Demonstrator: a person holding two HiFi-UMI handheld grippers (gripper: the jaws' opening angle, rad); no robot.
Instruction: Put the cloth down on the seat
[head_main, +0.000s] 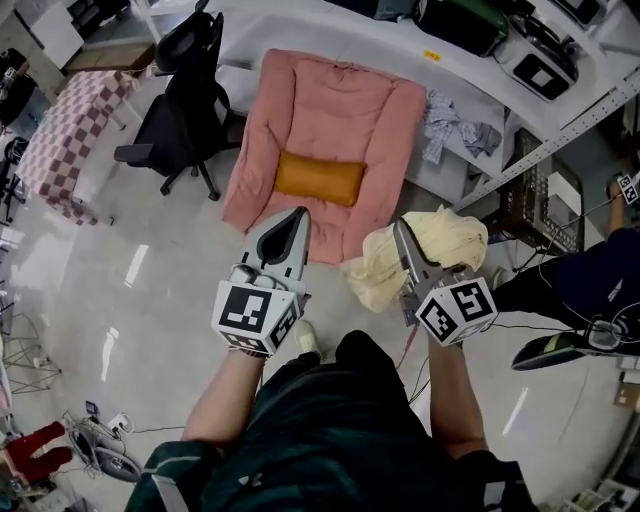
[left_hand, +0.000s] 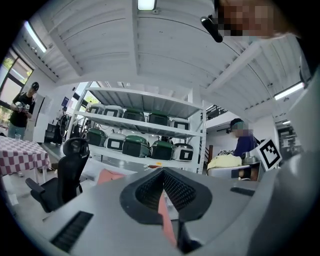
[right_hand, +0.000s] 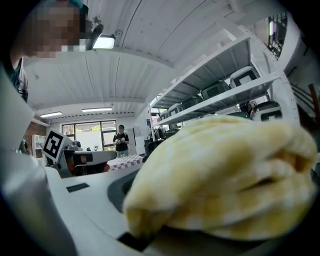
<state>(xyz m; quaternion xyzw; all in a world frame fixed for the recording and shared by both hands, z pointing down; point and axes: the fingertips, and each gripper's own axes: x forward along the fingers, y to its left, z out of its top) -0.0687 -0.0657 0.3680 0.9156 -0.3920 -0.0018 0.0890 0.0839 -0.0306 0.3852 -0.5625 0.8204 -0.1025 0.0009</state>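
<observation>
The right tool (head_main: 402, 232) pinches the bundled yellow cloth (head_main: 450, 238), which bulges around its tip. The pink seat (head_main: 320, 110) lies ahead of both tools, not reached yet. The left tool (head_main: 298, 214) is pressed together and empty. Carrying, lowering and releasing remain.

The right gripper (head_main: 403, 236) clamps a bunched pale-yellow cloth (head_main: 445, 238) beside the left gripper (head_main: 299, 216), its jaws tapering together, both near the front edge of a pink seat (head_main: 330, 105) with an orange cushion (head_main: 318, 178).
</observation>
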